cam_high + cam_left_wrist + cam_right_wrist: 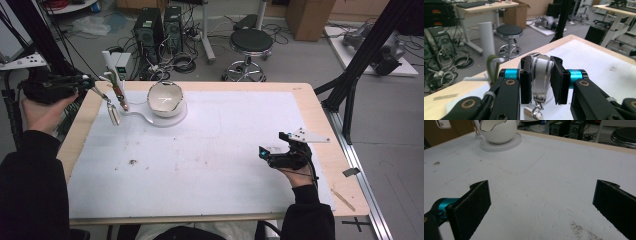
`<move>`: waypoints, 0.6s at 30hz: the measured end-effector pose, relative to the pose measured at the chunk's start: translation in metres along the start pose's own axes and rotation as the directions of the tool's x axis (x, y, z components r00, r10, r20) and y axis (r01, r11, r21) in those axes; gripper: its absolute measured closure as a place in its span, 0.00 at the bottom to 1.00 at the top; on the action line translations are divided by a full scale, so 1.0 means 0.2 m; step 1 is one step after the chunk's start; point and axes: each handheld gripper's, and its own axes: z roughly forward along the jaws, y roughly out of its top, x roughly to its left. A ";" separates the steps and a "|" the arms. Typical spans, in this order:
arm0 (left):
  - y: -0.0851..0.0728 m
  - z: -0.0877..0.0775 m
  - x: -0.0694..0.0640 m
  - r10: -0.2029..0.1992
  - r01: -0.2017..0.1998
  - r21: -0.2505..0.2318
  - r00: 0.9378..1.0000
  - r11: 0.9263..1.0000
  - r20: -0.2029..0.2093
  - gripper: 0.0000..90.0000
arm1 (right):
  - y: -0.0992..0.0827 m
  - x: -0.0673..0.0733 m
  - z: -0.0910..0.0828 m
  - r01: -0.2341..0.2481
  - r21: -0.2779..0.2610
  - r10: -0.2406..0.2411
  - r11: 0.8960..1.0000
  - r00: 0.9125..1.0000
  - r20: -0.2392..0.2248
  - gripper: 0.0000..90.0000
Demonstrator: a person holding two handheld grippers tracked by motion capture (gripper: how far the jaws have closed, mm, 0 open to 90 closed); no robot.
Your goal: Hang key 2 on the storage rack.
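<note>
My left gripper (93,86) is held over the table's far left corner, shut on a silvery striped strap (541,75). A small metal clasp and tag (535,113) hang from the strap's lower end, and the tag (114,115) dangles just above the white mat. To their right, a white egg-shaped bowl (165,98) with a jagged rim sits on a round white stand (176,120). Near the table's right front my right gripper (263,152) rests low and open, its jaws wide apart over bare mat (541,195). The bowl (496,130) lies far ahead of it.
A thin brownish piece (120,95) hangs from the stand's white post (108,60) beside the bowl. A white mat (210,160) covers most of the wooden table (327,165). A small dark smudge (133,162) marks the mat. A stool (251,42) and computer towers stand beyond the far edge.
</note>
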 end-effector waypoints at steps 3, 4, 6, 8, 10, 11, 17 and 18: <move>0.00 -0.02 0.03 -0.005 0.005 -0.001 1.000 1.000 -0.009 0.80 | -0.01 0.00 -0.01 -0.005 -0.002 0.005 1.000 1.000 -0.001 0.01; 0.01 -0.03 0.03 -0.005 0.005 -0.008 1.000 1.000 -0.013 0.80 | -0.01 0.00 -0.02 -0.010 -0.001 0.010 1.000 1.000 -0.001 0.01; 0.01 -0.04 0.05 -0.012 0.012 -0.016 0.999 1.000 -0.031 0.80 | -0.03 -0.01 -0.03 -0.012 -0.009 0.012 1.000 1.000 -0.004 0.01; 0.01 -0.04 0.07 -0.012 0.012 -0.012 0.998 1.000 -0.055 0.80 | -0.04 -0.01 -0.04 -0.011 -0.019 0.011 1.000 1.000 -0.003 0.01; 0.01 -0.04 0.08 -0.017 0.016 -0.013 0.997 1.000 -0.077 0.80 | -0.05 -0.01 -0.06 -0.006 -0.029 0.006 1.000 1.000 0.001 0.01; 0.02 -0.04 0.09 -0.015 0.015 -0.010 0.996 1.000 -0.088 0.80 | -0.06 -0.01 -0.06 -0.001 -0.033 0.001 0.999 1.000 0.004 0.01; 0.03 -0.02 0.13 -0.039 0.040 0.006 0.991 0.999 -0.127 0.80 | -0.07 -0.01 -0.07 0.009 -0.037 -0.009 0.999 1.000 0.015 0.01; 0.03 -0.02 0.14 -0.037 0.039 0.007 0.990 0.999 -0.135 0.80 | -0.07 -0.01 -0.06 0.011 -0.037 -0.010 0.999 1.000 0.016 0.01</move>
